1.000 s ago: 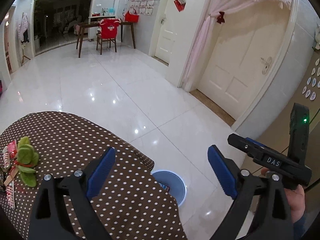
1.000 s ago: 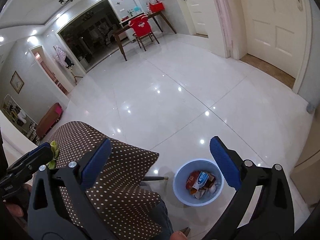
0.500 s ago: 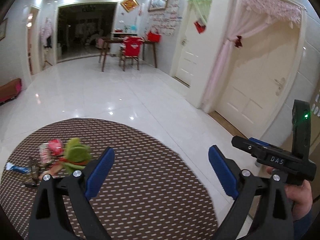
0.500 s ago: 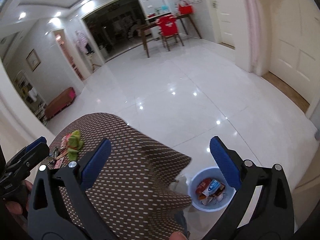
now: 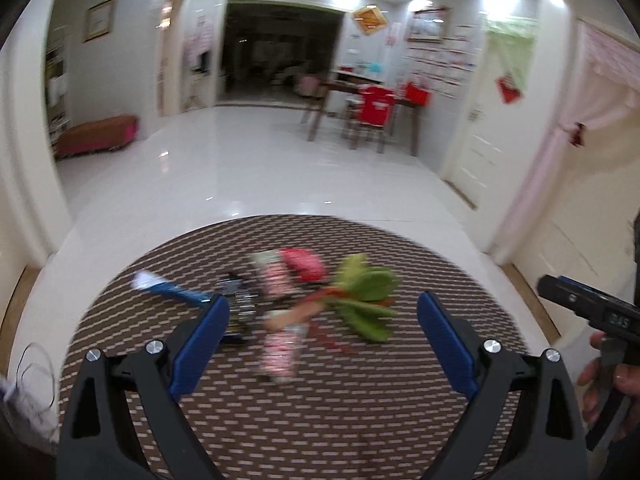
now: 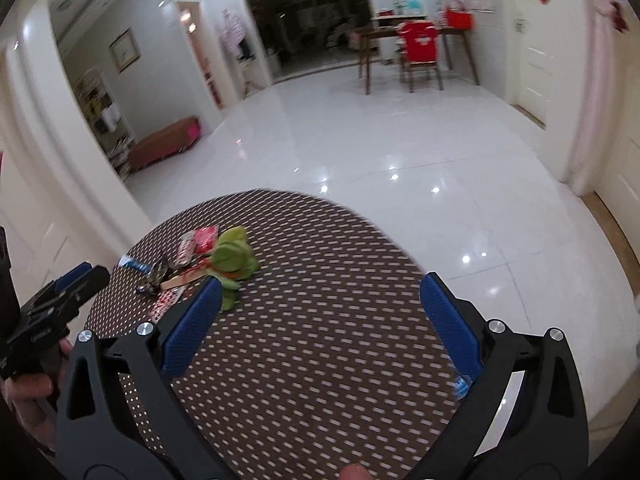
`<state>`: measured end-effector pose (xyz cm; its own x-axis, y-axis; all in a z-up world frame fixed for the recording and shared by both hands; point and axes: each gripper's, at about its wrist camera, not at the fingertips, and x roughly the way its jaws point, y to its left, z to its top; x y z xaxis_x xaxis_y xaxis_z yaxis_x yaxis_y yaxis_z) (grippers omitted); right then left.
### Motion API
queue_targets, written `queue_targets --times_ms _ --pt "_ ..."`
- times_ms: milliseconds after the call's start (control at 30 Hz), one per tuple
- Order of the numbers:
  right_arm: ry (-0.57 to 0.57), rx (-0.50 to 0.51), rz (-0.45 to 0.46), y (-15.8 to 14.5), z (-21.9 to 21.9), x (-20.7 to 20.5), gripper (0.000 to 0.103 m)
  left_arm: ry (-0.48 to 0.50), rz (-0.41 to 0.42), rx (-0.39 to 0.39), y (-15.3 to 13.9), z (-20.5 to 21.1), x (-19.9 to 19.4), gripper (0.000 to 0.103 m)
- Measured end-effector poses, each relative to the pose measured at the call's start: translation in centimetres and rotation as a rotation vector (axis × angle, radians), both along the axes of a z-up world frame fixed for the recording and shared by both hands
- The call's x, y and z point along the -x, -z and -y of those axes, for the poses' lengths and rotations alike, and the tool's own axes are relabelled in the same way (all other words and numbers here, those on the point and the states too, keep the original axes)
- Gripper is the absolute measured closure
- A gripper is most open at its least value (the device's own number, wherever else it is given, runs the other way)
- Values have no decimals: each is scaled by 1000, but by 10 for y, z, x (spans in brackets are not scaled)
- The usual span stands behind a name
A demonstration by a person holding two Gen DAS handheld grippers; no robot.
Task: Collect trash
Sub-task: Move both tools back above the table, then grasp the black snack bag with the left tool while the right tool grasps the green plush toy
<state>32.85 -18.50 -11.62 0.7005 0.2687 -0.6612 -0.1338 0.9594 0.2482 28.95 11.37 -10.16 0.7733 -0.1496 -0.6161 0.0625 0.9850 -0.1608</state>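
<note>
1. Brown cloth with pale dots covers the round worktop (image 5: 320,420), which fills the near half of both wrist views.
2. The trash lies in one loose cluster on the worktop's far-left part as the right wrist view shows it, and near the middle of the left wrist view; motion blur softens most of it.
3. In the cluster, green leaves (image 5: 366,292) sit on the right, touching a red-and-white wrapper (image 5: 280,344) and a red packet (image 5: 302,264) behind it.
4. A blue-and-white wrapper (image 5: 160,286) lies at the left of the cluster, with a small dark wrapper (image 5: 236,300) between it and the red pieces.
5. The left gripper (image 5: 322,316) hovers above the worktop just near of the trash, its blue fingers (image 5: 200,344) spread wide with nothing between them.
6. The right gripper (image 6: 320,304) hangs over the worktop to the right of the trash, fingers (image 6: 448,324) likewise wide apart and empty; its left finger overlaps the leaves (image 6: 232,260) in the view, and contact cannot be told.
7. A hand (image 5: 608,384) holds the right tool at the right edge of the left wrist view.
8. Glossy white floor tiles (image 6: 380,152) stretch beyond, with a chair draped in red (image 6: 418,46) at a far wooden table.
</note>
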Motion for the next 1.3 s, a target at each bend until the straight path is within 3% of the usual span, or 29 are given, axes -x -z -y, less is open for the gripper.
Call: queue_targets --times_ms 200,533,667,700,767,833,900,1000,1300 --pt "-91 16 -45 21 -50 -28 6 -102 -46 -26 23 -49 -18 10" --pt "-215 50 -125 63 -109 -76 6 -103 -172 -80 74 -68 -62 11" --pt "-258 72 -148 78 -128 -94 6 -66 -232 -91 91 -66 -79 37" --pt "-266 79 -154 82 -133 -98 6 -61 -227 -94 93 -65 -79 38" --pt "-278 91 -165 91 -139 -103 9 -47 -221 -104 94 -61 -80 52" --pt "-294 94 -172 97 -141 -104 37 -27 -225 -81 93 -57 -79 68" --pt "-294 108 -160 97 -140 -99 61 -27 -223 -77 90 -53 -76 74" --pt "-299 65 -155 91 -125 -90 86 -38 -220 -71 89 -49 -69 80" --pt "-257 -27 -101 68 -70 -46 89 -71 -164 -51 65 -40 -35 81"
